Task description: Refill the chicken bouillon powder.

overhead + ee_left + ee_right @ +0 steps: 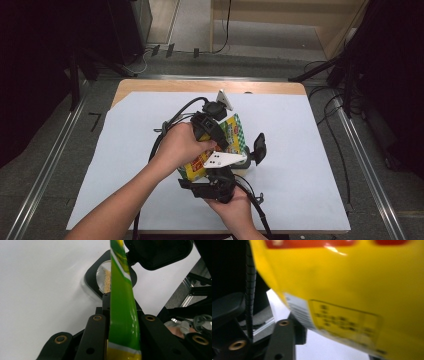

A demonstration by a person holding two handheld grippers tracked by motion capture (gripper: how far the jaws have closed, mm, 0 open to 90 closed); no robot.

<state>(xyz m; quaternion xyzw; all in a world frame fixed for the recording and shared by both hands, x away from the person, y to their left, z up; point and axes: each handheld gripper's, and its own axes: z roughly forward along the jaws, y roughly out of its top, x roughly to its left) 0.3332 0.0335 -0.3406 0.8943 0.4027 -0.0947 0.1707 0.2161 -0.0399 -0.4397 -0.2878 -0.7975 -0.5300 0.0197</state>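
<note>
1. In the high view, a yellow and green snack bag (227,142) is held up over the middle of the white-covered surface (310,150), between the two hand-held grippers.
2. The left hand-held gripper (212,131) comes in from the left of the frame and lies across the upper part of the bag, with the person's left hand (180,146) wrapped around its body.
3. In the left gripper view, the bag's thin green edge (123,305) rises from the bottom centre of the frame, and the two black jaws are pressed against it from both sides. This gripper is clamped on the bag.
4. Beyond that edge, in the upper centre of the left gripper view, a small black-rimmed container (105,280) stands on the white surface with light brown grains inside it. A black lid-like part (160,252) sits at the upper right.
5. The right hand-held gripper (212,182) sits below the bag in the high view, at the bag's lower end, held by the right hand (235,207).
6. In the right gripper view, the bag's yellow face (352,290) is very close and blurred. One black jaw is seen at the lower left, just beside the bag's sealed edge; whether its pads press on the bag I cannot tell.
</note>
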